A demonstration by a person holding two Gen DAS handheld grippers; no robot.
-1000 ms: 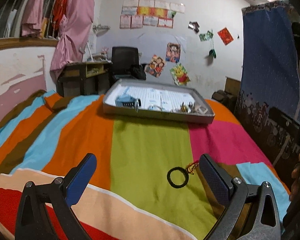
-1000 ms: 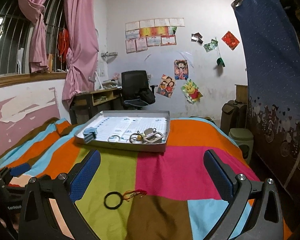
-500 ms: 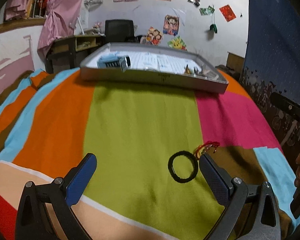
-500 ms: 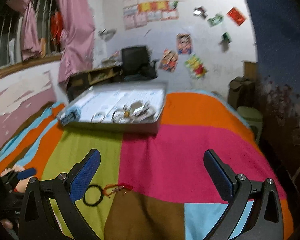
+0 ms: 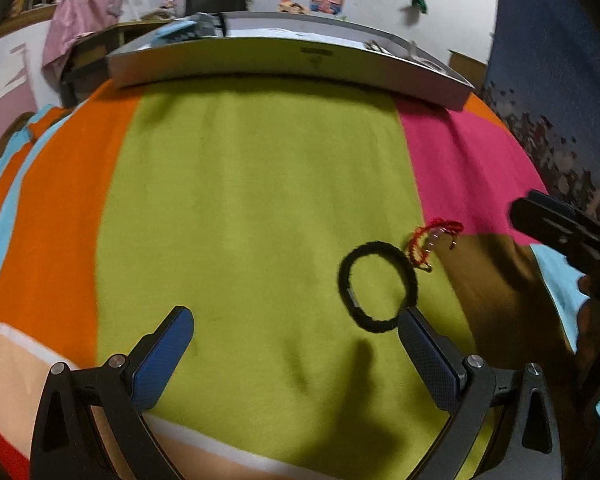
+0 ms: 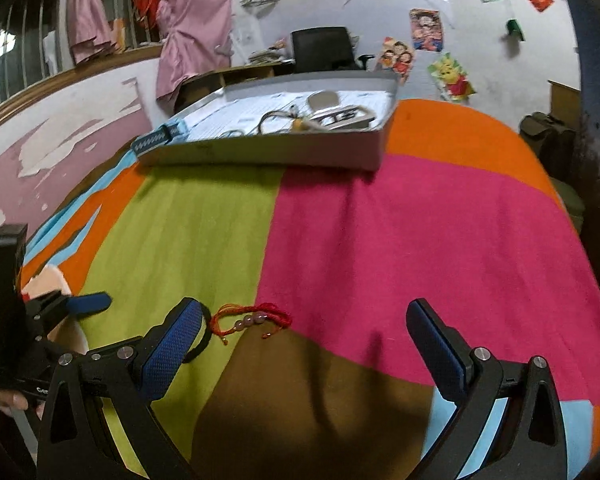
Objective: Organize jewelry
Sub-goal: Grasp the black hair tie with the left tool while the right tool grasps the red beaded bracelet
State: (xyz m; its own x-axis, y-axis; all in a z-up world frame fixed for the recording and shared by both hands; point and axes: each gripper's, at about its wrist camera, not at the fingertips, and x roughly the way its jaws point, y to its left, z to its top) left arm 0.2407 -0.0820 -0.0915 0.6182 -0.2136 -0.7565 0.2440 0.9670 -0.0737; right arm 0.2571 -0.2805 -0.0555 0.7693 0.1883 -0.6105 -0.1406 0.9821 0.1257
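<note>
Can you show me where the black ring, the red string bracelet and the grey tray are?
black ring (image 5: 410, 276): left wrist view, right side of loop.
red string bracelet (image 6: 249, 321): right wrist view, its beads.
grey tray (image 6: 268, 154): right wrist view, front wall.

The right gripper (image 6: 302, 336) finger hides most of the black ring (image 6: 199, 342), perhaps a hair tie.

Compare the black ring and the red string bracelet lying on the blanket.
The black ring is a plain, thick, closed circle; the red string bracelet is thin cord, bunched into an uneven loop with loose ends. The bracelet carries a few pinkish beads; the ring has none. The ring lies on the green patch, the bracelet where green, pink and brown patches meet. Both lie flat on the blanket, side by side, held by no tongs.
</note>
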